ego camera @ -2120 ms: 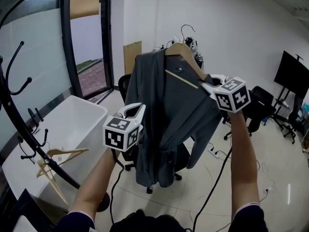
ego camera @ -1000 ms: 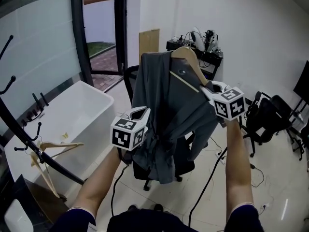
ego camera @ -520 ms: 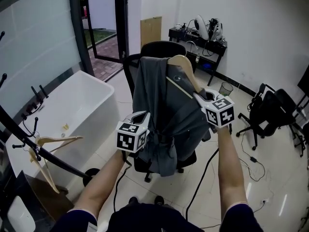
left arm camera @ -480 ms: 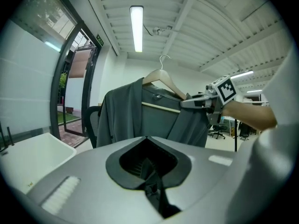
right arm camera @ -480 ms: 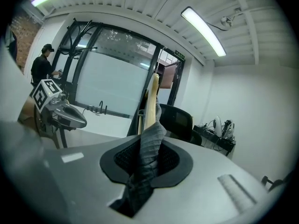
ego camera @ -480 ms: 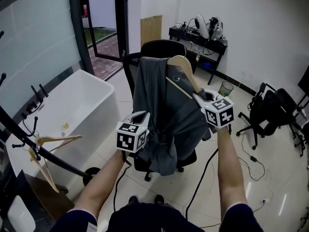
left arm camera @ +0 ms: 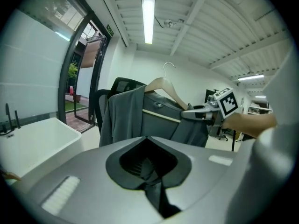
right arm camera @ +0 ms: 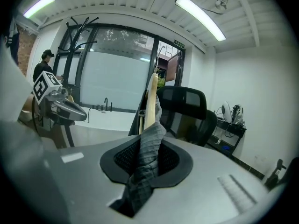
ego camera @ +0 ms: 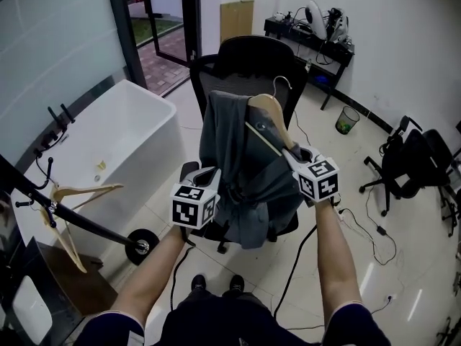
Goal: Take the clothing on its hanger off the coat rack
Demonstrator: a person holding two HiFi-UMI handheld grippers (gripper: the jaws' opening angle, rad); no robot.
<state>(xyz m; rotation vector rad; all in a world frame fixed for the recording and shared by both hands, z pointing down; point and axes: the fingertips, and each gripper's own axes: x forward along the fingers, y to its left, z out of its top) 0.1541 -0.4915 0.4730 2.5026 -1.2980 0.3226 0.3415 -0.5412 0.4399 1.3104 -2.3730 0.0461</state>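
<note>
A grey garment (ego camera: pixel 238 157) hangs on a wooden hanger (ego camera: pixel 268 114) in the air, in front of a black office chair (ego camera: pixel 252 56). My right gripper (ego camera: pixel 292 152) is shut on the hanger's right end, with the garment's cloth pinched between its jaws (right arm camera: pixel 140 162). The hanger's wood (right arm camera: pixel 150 101) rises edge-on just beyond them. My left gripper (ego camera: pixel 205 173) hovers by the garment's lower left side, jaws shut with nothing between them (left arm camera: pixel 148 171). From it the garment (left arm camera: pixel 135 120) shows a short way ahead. The black coat rack (ego camera: pixel 72 218) leans at the far left, apart from the garment.
A bare wooden hanger (ego camera: pixel 68 222) dangles on the rack. A white bathtub (ego camera: pixel 108 143) stands to the left. A second black chair (ego camera: pixel 418 157), a green bin (ego camera: pixel 346 120) and a desk with gear (ego camera: pixel 317 27) lie to the right. Cables trail over the tiled floor.
The garment, its hanger and both grippers have come lower and nearer the black chair. The head view has tilted down; the right grip is unchanged.
</note>
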